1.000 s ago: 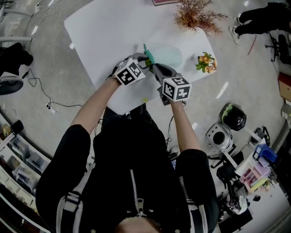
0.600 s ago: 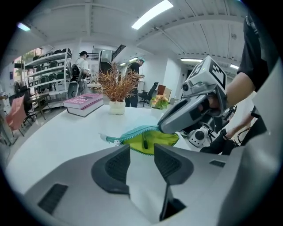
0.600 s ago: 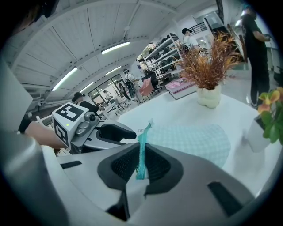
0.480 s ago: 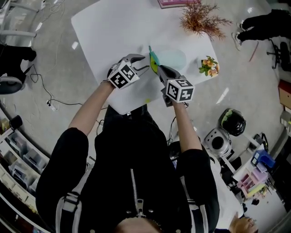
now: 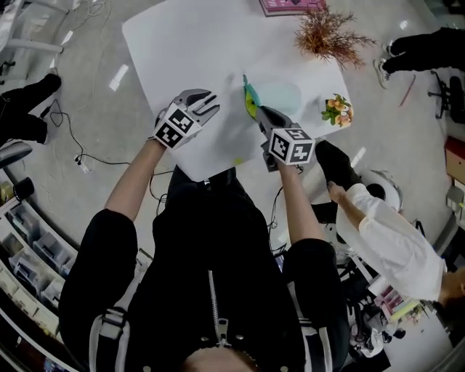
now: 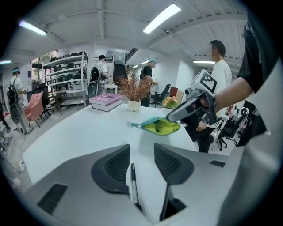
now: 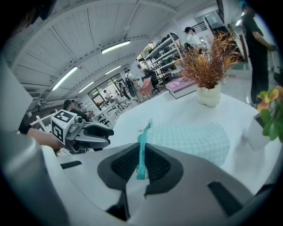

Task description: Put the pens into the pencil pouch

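The teal pencil pouch (image 5: pixel 275 94) with a yellow-green lining (image 6: pixel 160 127) lies on the white table (image 5: pixel 189 43). My right gripper (image 5: pixel 256 110) is shut on the pouch's teal zipper edge (image 7: pixel 141 150) and holds its mouth up. My left gripper (image 5: pixel 205 99) is off to the pouch's left over the table, and its jaws have just been opening. In the left gripper view a thin pen (image 6: pixel 133 183) shows in the gap between the open pads (image 6: pixel 116 165), and neither pad presses on it.
A pink book (image 5: pixel 290 6) and a dried plant (image 5: pixel 327 36) stand at the table's far side, a small flower pot (image 5: pixel 336 109) at its right edge. A small yellow-green bit (image 5: pixel 237 160) lies near the front edge. A person's white sleeve (image 5: pixel 385 236) reaches in at right.
My left gripper has drawn away to the left of the pouch with its jaws wider. The right gripper has kept its hold. A person in white has come in at the right.
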A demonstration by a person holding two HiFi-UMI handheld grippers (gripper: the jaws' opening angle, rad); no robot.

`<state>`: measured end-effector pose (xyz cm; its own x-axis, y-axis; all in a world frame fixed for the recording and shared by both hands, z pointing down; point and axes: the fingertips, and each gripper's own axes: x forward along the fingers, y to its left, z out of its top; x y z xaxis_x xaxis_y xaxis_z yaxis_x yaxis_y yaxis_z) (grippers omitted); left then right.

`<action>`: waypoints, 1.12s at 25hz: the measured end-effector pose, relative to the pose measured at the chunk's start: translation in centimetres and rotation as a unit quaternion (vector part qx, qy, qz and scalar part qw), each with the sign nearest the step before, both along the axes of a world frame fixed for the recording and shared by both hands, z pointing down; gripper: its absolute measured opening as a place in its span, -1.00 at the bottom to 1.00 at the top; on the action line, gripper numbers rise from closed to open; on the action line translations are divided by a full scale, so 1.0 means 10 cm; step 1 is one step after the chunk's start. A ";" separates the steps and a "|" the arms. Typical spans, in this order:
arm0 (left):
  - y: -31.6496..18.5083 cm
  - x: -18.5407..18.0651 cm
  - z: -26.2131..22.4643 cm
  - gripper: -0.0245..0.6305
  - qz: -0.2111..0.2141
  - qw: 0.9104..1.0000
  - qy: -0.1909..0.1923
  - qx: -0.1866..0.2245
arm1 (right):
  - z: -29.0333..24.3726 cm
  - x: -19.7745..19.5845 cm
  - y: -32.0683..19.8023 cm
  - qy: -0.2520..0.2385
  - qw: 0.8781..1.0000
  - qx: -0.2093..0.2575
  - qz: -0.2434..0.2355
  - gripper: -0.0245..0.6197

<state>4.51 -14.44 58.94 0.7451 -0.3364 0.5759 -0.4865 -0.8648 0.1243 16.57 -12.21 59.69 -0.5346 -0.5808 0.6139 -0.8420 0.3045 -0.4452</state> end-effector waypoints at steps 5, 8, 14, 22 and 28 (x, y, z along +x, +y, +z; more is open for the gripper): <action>0.10 -0.42 0.16 -0.40 -0.031 0.999 -0.020 -0.017 | 0.02 0.01 0.02 0.001 1.000 -0.002 0.000 -0.78; 0.22 -0.65 0.32 -0.40 -0.041 0.998 -0.037 -0.035 | 0.03 0.01 0.03 0.003 1.000 -0.002 -0.001 -0.78; 0.49 -0.94 0.73 -0.40 -0.054 0.993 -0.072 -0.073 | 0.05 0.01 0.06 0.004 1.000 -0.006 0.002 -0.78; 0.61 -1.04 0.99 -0.40 -0.073 0.990 -0.084 -0.090 | 0.06 0.01 0.09 0.006 1.000 -0.010 0.010 -0.78; 0.52 -1.09 1.07 -0.69 -0.086 0.989 -0.109 -0.044 | 0.10 0.01 0.11 0.005 1.000 -0.016 0.016 -0.78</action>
